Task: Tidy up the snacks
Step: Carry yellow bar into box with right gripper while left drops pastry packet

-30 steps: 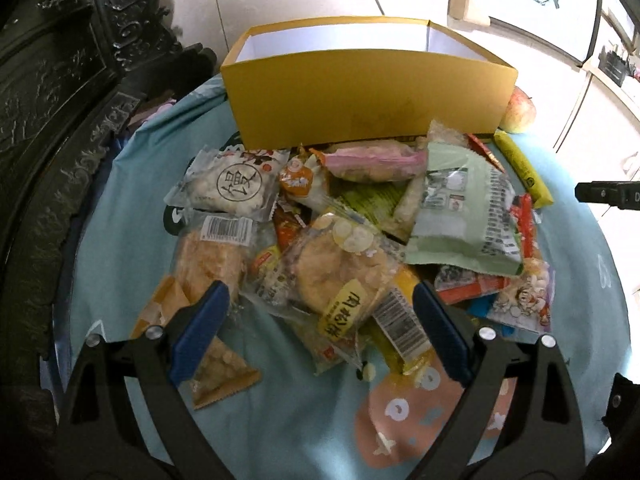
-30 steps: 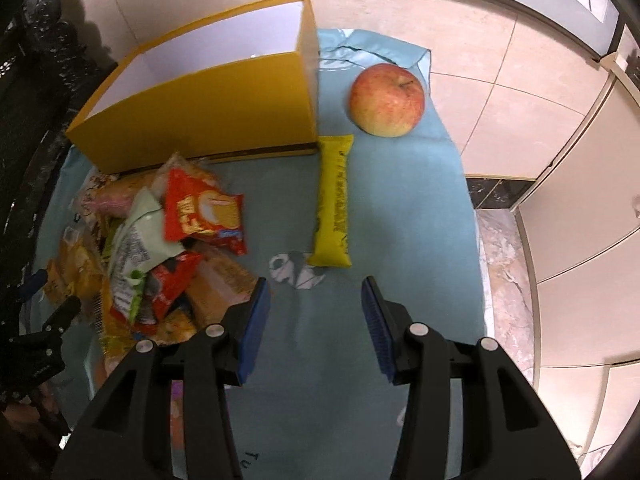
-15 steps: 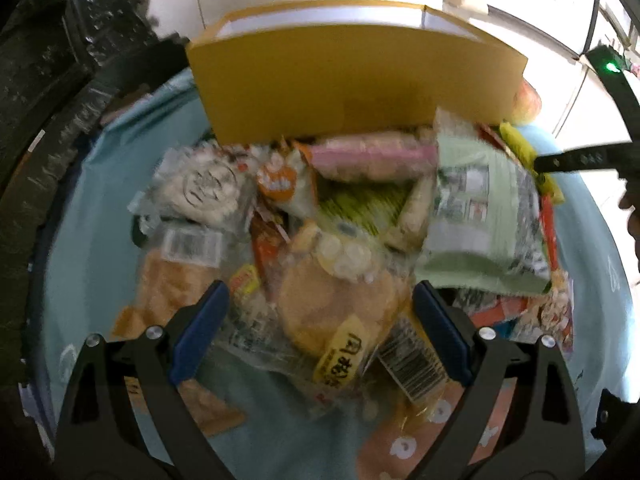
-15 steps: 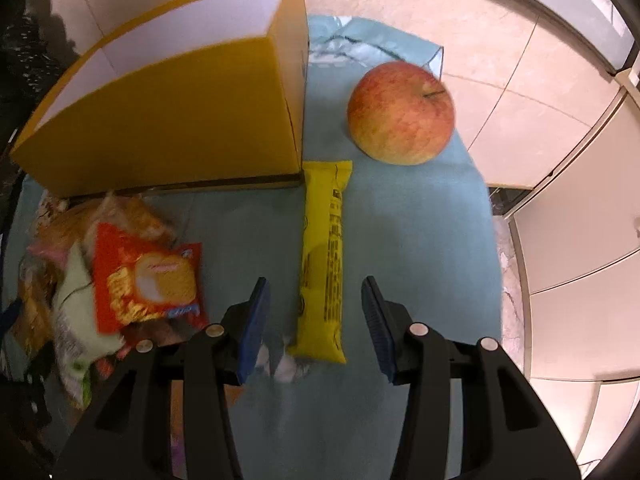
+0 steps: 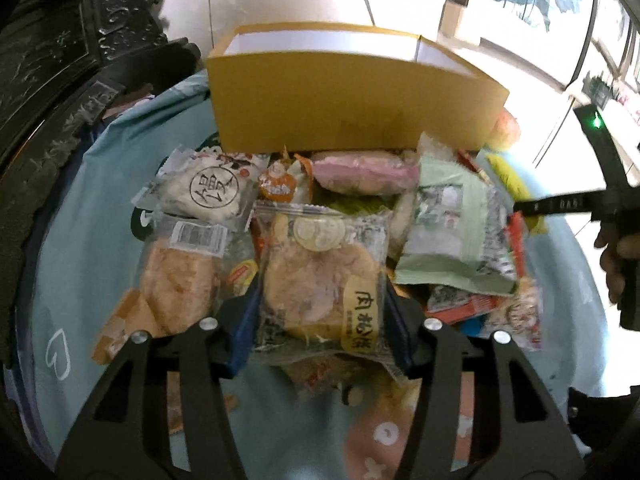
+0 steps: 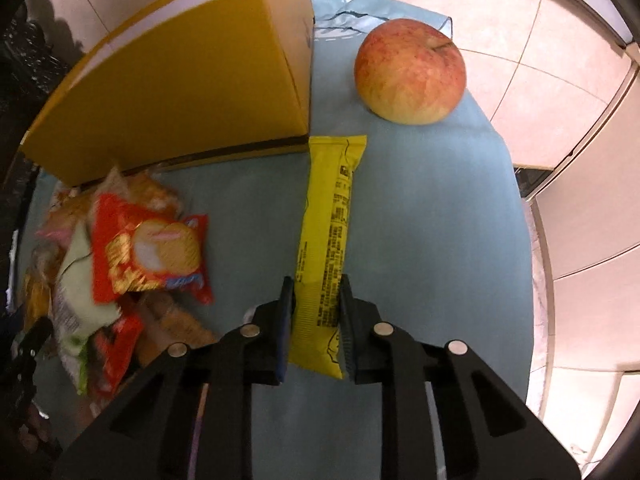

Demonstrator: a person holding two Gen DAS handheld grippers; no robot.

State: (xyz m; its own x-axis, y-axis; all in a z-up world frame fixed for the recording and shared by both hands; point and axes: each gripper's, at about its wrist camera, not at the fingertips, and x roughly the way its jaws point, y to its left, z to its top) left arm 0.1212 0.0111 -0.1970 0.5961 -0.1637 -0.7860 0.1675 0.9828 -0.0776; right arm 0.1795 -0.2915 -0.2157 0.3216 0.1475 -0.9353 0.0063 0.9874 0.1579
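The left tongs (image 5: 320,320) are closing on a crinkly clear cake pack (image 5: 320,276). The right tongs (image 6: 316,312) pinch a long, smooth yellow bar (image 6: 326,248).

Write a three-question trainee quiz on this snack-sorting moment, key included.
1. True or false: the right gripper is shut on the yellow snack bar.
2. Which packet sits between the left gripper's closing jaws?
A. the clear packet with a round cake
B. the pale green packet
C. the pink packet
3. Fill in: the apple rests on the blue cloth, to the right of the yellow ____.

Key: 1 true; 2 A; 3 box.
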